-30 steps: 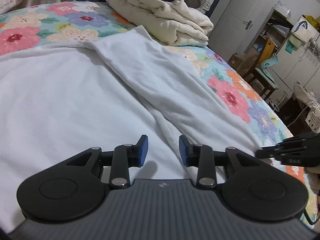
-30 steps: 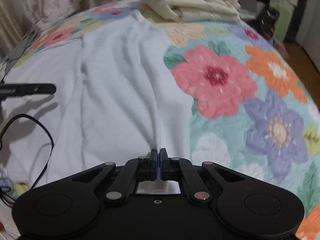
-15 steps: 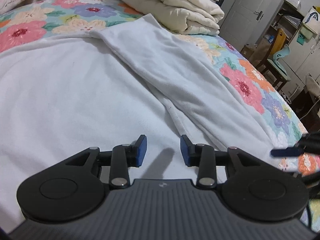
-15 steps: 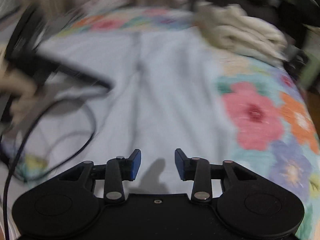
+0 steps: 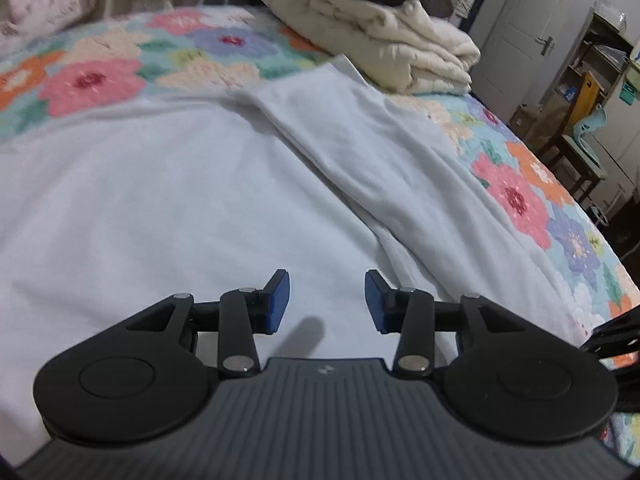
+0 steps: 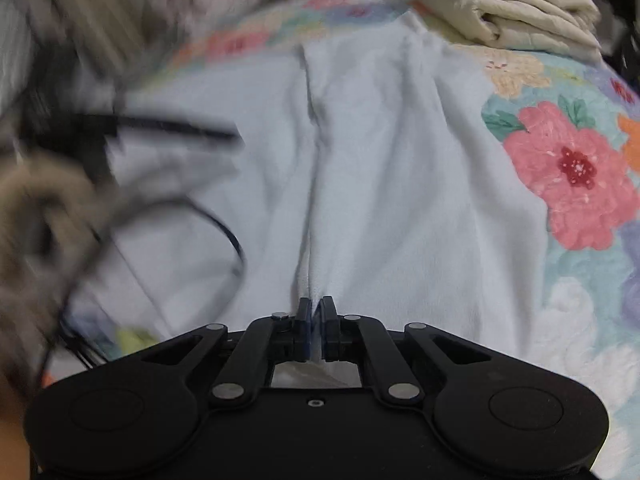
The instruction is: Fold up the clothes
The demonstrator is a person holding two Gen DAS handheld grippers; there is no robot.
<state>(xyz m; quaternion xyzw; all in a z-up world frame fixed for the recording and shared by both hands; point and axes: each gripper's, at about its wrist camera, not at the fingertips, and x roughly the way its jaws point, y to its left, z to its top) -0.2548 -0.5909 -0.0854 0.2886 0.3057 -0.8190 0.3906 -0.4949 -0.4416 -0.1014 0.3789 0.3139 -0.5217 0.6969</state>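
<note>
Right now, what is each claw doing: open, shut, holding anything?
Left claw: open, jaws just widening, nothing between them, above the white garment.
Right claw: just closed, pinching a fold of the white garment.

Left gripper, jaws apart over white garment; perhaps a folded cream blanket beyond.

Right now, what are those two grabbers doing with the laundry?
Left hand-held gripper open, just widening, above white garment. Right hand-held gripper just closed, pinching its fold. Black cable lying nearby.
</note>
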